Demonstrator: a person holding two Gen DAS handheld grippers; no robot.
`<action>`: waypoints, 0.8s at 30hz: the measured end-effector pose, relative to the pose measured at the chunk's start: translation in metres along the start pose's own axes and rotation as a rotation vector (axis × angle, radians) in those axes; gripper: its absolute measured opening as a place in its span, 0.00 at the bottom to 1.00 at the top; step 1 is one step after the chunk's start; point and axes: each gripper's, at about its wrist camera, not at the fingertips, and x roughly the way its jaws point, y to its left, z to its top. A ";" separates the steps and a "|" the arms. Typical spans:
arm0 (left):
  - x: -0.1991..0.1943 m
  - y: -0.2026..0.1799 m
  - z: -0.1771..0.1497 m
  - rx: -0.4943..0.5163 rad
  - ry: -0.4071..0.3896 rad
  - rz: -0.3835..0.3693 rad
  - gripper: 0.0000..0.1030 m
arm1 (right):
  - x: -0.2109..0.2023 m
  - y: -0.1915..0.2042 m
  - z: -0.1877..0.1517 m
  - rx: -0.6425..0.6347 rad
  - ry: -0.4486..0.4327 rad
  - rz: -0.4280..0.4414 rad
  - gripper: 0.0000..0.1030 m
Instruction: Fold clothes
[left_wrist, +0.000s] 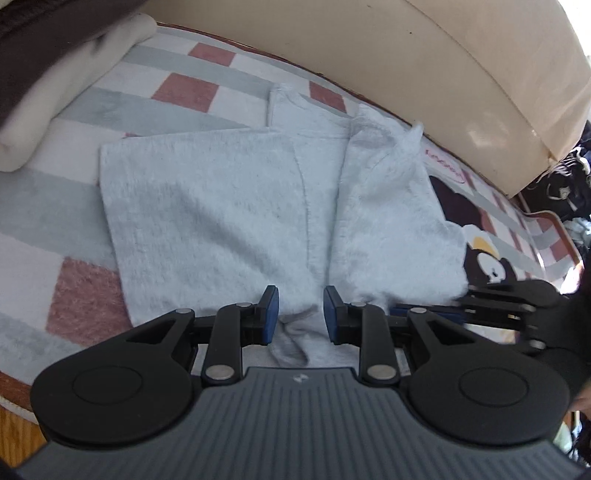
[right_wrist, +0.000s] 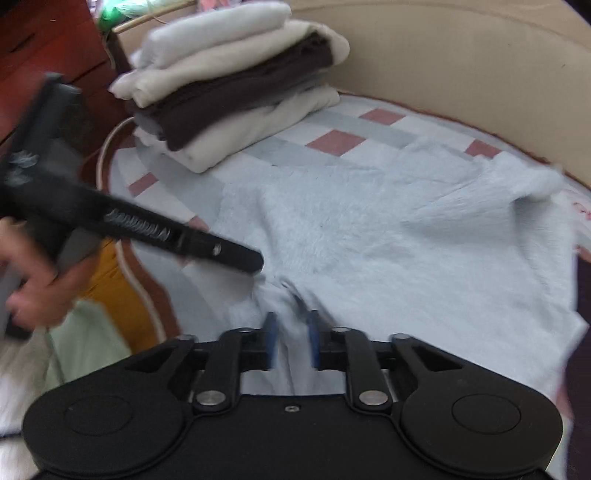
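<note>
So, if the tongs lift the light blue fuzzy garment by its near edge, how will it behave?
The light blue garment will probably droop: it already puckers between the left tongs. Its fuzzy pile should grip, not slip. Folded layers may fall open.

One pale blue garment (left_wrist: 229, 206) is seen spread on one checked blanket (left_wrist: 74, 110). One stack of folded clothes (right_wrist: 236, 92) is counted, about five pieces. Two grippers are seen: left gripper (left_wrist: 301, 314), right gripper (right_wrist: 292, 339).

Sweater (left_wrist: 229, 206) flat on blanket (left_wrist: 48, 206), folded stack (right_wrist: 236, 92) behind left, headboard (left_wrist: 424, 74) behind
</note>
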 end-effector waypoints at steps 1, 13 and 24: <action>-0.001 -0.005 0.000 0.023 -0.005 -0.004 0.27 | -0.010 0.000 -0.005 -0.023 0.006 -0.028 0.34; 0.041 -0.072 -0.002 0.349 0.071 0.036 0.56 | -0.039 -0.024 -0.065 -0.121 0.138 -0.330 0.34; 0.060 -0.073 -0.010 0.454 0.081 0.091 0.08 | -0.036 -0.034 -0.093 -0.052 0.113 -0.459 0.47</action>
